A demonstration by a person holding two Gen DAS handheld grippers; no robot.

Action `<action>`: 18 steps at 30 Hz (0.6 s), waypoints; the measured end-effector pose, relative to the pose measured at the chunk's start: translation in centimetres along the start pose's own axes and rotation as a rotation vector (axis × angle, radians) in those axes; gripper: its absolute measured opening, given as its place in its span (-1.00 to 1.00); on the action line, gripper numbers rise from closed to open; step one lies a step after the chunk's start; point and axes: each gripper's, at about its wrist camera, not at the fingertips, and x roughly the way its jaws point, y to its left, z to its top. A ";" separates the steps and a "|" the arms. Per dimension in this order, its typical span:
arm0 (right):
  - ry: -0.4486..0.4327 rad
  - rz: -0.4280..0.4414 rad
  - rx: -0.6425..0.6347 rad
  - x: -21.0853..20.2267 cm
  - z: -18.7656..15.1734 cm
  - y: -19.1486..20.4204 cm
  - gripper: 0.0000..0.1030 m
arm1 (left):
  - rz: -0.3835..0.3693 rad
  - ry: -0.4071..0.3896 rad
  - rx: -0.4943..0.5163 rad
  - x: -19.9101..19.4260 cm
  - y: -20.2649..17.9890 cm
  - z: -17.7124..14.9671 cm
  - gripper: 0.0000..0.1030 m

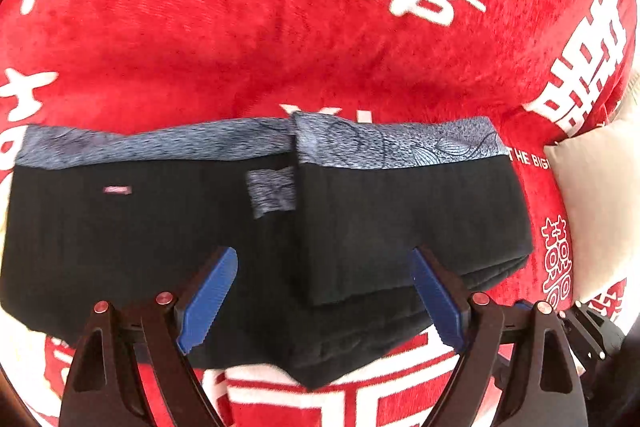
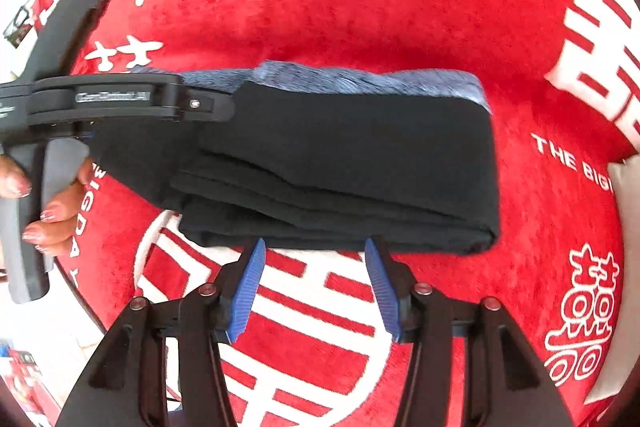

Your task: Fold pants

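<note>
The black pants, folded into a thick stack with a blue-grey patterned waistband along the far edge, lie on a red blanket printed with white characters. Both the left gripper and the right gripper hover with fingers released, nothing between them. A cream pillow sits just right of the pants, and a hand grips the left tool's handle.

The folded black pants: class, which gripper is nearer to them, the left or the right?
Left. The left gripper is open directly over the black pants; the right gripper is open over the red cloth, just off their near edge.
</note>
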 end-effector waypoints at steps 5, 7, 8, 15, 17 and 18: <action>0.001 0.012 0.062 -0.1 -0.3 -1.3 0.09 | -0.023 0.088 0.012 2.1 -0.9 0.2 -0.70; 0.001 0.015 0.092 -0.1 0.0 -1.5 0.09 | -0.040 0.097 0.006 2.0 -1.0 0.1 -0.74; -0.002 0.018 0.107 -0.4 0.0 -1.8 0.09 | -0.054 0.089 0.009 1.4 -1.2 0.0 -0.76; 0.019 0.022 0.143 -1.1 -0.4 -3.9 0.09 | -0.020 0.131 0.011 1.7 -1.2 -4.4 -0.76; 0.030 0.035 0.158 -1.0 -0.4 -4.6 0.09 | -0.025 0.102 -0.003 1.8 -0.8 -5.2 -0.76; 0.034 0.049 0.172 -1.0 -0.3 -5.2 0.09 | -0.019 0.096 -0.002 1.5 -0.9 -5.3 -0.76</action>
